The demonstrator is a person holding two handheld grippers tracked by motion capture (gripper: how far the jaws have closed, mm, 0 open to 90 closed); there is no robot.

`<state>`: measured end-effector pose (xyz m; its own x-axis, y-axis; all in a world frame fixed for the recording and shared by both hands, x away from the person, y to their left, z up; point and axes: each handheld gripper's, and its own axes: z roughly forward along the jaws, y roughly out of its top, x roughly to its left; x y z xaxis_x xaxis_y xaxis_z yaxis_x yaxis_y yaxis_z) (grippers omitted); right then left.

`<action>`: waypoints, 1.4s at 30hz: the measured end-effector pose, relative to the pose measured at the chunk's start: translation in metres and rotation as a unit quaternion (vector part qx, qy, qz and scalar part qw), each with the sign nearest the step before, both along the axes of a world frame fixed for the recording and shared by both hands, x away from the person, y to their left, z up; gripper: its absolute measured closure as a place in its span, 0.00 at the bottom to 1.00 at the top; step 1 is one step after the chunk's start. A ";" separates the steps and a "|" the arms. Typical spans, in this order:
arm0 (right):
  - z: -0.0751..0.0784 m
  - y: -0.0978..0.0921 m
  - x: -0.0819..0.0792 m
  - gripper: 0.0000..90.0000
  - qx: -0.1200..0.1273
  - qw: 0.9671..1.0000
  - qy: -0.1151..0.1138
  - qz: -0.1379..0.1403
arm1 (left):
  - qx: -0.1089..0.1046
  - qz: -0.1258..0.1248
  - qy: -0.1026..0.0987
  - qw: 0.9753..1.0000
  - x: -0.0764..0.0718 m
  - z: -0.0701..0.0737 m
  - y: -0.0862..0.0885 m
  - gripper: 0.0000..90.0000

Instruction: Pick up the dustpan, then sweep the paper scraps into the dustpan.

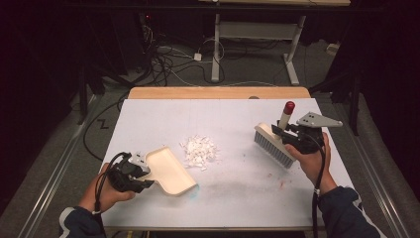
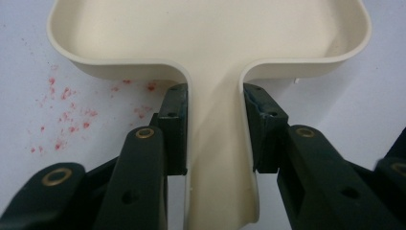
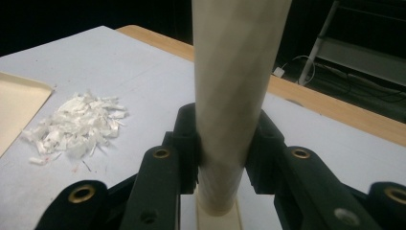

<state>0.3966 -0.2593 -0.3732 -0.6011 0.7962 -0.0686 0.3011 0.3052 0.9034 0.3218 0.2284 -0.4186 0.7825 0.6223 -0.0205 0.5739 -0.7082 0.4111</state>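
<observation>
A pile of white paper scraps (image 1: 199, 150) lies near the middle of the high view, on the pale sheet that covers the desk (image 1: 223, 114). Nothing stands between the scraps and either implement; the sheet around them is bare apart from faint reddish specks (image 1: 277, 179) toward the lower right and a bluish smear just below the dustpan's front lip. Beyond the desk's far wooden edge, at the top of the frame, cables sprawl on the floor (image 1: 168, 62) around the legs of a white stand (image 1: 257, 34).

The cream dustpan (image 1: 168, 170) sits in the lower left of the high view, just beside the scraps and apart from them. Its long axis runs on a diagonal, handle toward the lower left, open tray toward the upper right, the mouth facing the pile. The left tool (image 1: 130, 174) pinches the handle; in the left gripper view the jaws press on both sides of the narrow handle (image 2: 218, 158), with the tray (image 2: 210, 28) spreading out across the top of the frame.

The brush (image 1: 275, 144) is at the right of the high view, well apart from the scraps. Its bristle head slants from upper left to lower right, bristles down on the sheet, and its handle rises upward to a red tip (image 1: 289, 106). The right tool (image 1: 289, 135) is clamped on that handle; in the right gripper view the jaws squeeze the pale cylindrical shaft (image 3: 230, 110), with the scraps (image 3: 76, 124) at the left.
</observation>
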 end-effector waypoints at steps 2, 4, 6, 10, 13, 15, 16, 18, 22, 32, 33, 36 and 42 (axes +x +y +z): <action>0.000 0.005 0.007 0.79 -0.004 1.000 0.001 0.001 | -0.002 0.001 0.001 1.000 0.000 0.000 0.000 0.70; 0.000 0.010 0.012 0.79 -0.003 1.000 0.004 -0.002 | -0.003 -0.001 0.002 1.000 0.001 -0.001 0.001 0.70; 0.000 0.015 0.017 0.79 -0.005 1.000 0.004 -0.002 | -0.004 -0.003 0.002 1.000 0.002 -0.001 0.002 0.70; 0.000 0.021 0.025 0.79 -0.007 1.000 0.002 -0.003 | 0.000 -0.005 0.001 1.000 0.002 -0.001 0.001 0.70; 0.000 0.024 0.028 0.80 -0.010 1.000 0.002 0.000 | 0.000 -0.004 0.002 1.000 0.002 -0.002 0.001 0.70; 0.000 0.028 0.032 0.80 -0.014 1.000 0.004 0.002 | 0.001 -0.005 0.001 1.000 0.002 -0.002 0.000 0.70; 0.000 0.028 0.033 0.79 -0.014 1.000 0.005 0.001 | 0.003 -0.006 0.001 1.000 0.002 -0.002 0.000 0.70; 0.000 0.028 0.034 0.79 -0.011 1.000 0.005 0.000 | 0.003 -0.006 0.001 1.000 0.002 -0.002 -0.001 0.70; -0.001 0.030 0.040 0.79 -0.009 1.000 0.011 -0.006 | 0.002 -0.009 0.003 1.000 0.003 -0.003 -0.001 0.70; -0.004 0.032 0.048 0.79 -0.015 1.000 0.016 -0.018 | 0.005 -0.010 0.009 1.000 0.003 -0.006 -0.002 0.70; -0.004 0.033 0.048 0.79 -0.016 1.000 0.017 -0.018 | 0.005 -0.010 0.010 1.000 0.003 -0.006 -0.002 0.70; -0.003 0.034 0.048 0.79 -0.016 1.000 0.016 -0.020 | 0.001 -0.008 0.009 1.000 0.004 -0.006 -0.003 0.70; -0.003 0.039 0.050 0.79 -0.017 1.000 0.014 -0.021 | 0.005 -0.007 0.007 1.000 0.003 -0.006 -0.006 0.70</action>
<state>0.4470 -0.2207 -0.3763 -0.5691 0.8184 -0.0794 0.3402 0.3223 0.8834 0.3253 0.2228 -0.4242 0.7911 0.6111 -0.0255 0.5695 -0.7208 0.3952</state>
